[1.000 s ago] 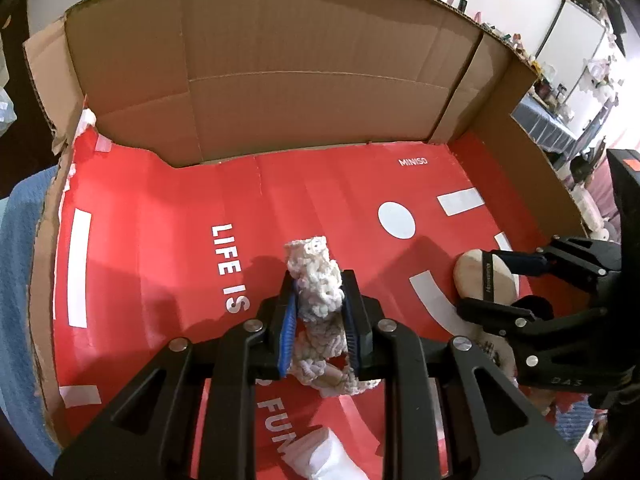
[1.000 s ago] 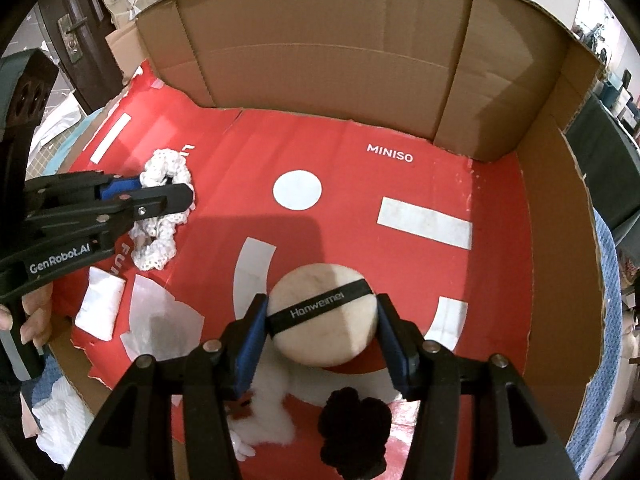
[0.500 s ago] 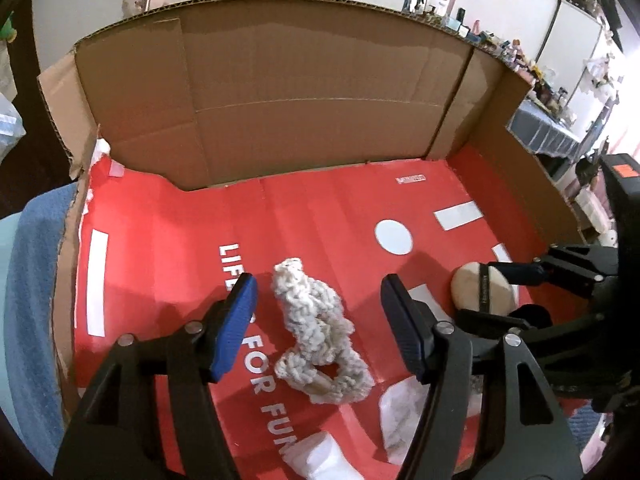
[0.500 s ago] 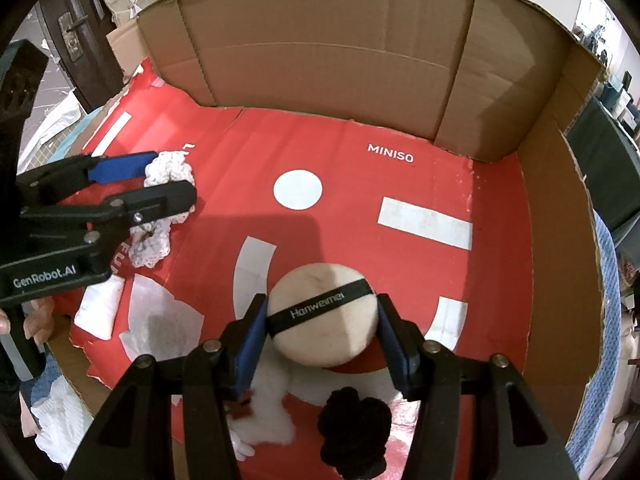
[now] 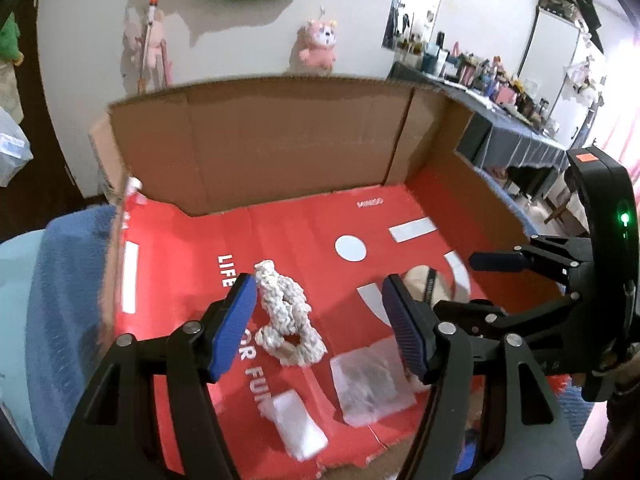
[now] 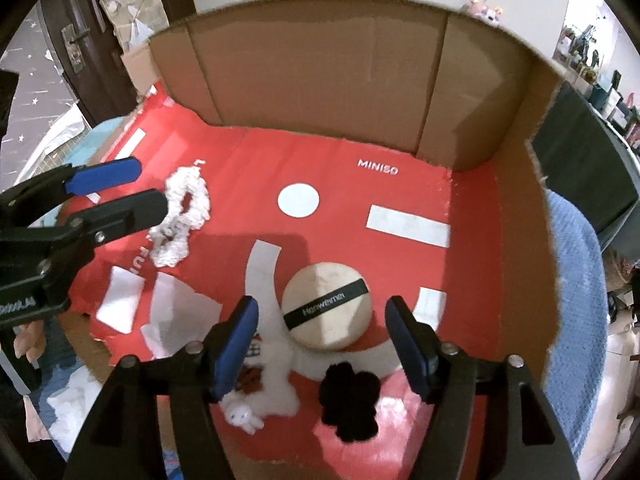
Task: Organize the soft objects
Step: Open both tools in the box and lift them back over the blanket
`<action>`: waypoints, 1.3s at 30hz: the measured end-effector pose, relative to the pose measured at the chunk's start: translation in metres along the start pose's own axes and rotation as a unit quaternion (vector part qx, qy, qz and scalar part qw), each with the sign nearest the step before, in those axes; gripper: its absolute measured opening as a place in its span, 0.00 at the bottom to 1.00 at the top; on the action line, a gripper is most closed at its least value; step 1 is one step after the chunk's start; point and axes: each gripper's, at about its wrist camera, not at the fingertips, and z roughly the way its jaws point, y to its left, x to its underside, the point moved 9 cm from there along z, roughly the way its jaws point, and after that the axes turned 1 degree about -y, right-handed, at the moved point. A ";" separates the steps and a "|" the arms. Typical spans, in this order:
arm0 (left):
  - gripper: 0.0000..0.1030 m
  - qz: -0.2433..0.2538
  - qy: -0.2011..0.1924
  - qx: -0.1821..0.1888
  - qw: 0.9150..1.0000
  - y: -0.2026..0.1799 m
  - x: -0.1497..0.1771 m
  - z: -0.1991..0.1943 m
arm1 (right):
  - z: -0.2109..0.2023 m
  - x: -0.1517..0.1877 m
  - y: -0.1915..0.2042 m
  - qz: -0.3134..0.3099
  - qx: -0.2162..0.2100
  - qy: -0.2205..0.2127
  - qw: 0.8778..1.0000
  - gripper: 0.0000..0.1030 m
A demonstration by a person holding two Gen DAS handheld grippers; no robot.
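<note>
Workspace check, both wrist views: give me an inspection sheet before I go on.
Surface: red printed sheet lining an open cardboard box.
Job's things: white scrunchie lying on the sheet at left; round puff with black band lying flat; black fuzzy piece and white fluffy piece near the front edge.
Clutter: clear wrappers and a white packet.
Grippers: left gripper open, jaws just opened, scrunchie released; right gripper open, just opened, puff free between the jaws.
Cables: nothing seen.
Surroundings: blue towel under the box, pink plush on the wall.
</note>
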 end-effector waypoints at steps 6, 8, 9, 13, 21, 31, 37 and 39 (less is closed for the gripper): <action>0.70 0.008 -0.055 -0.015 0.998 -0.008 -0.001 -0.053 | -0.057 0.002 -0.001 0.010 0.006 -0.065 0.998 0.73; 0.72 0.007 -0.079 -0.021 0.997 -0.011 0.002 -0.075 | -0.078 0.004 0.000 0.014 0.006 -0.088 0.996 0.74; 0.72 0.008 -0.088 -0.024 0.996 -0.012 0.003 -0.084 | -0.089 0.004 0.001 0.014 0.007 -0.101 0.995 0.75; 0.73 0.012 -0.129 -0.038 0.991 -0.020 0.010 -0.120 | -0.133 0.014 0.009 0.003 0.018 -0.151 0.988 0.81; 0.93 0.024 -0.219 -0.071 0.973 -0.039 0.034 -0.183 | -0.205 0.050 0.039 -0.026 0.053 -0.248 0.967 0.98; 1.00 0.014 -0.261 -0.109 0.959 -0.057 0.085 -0.219 | -0.240 0.111 0.047 -0.008 0.073 -0.307 0.949 1.00; 1.00 -0.004 -0.247 -0.112 0.963 -0.059 0.115 -0.214 | -0.233 0.147 0.046 0.025 0.076 -0.322 0.943 1.00; 1.00 -0.009 -0.234 -0.114 0.965 -0.060 0.127 -0.207 | -0.229 0.159 0.045 0.031 0.085 -0.322 0.942 1.00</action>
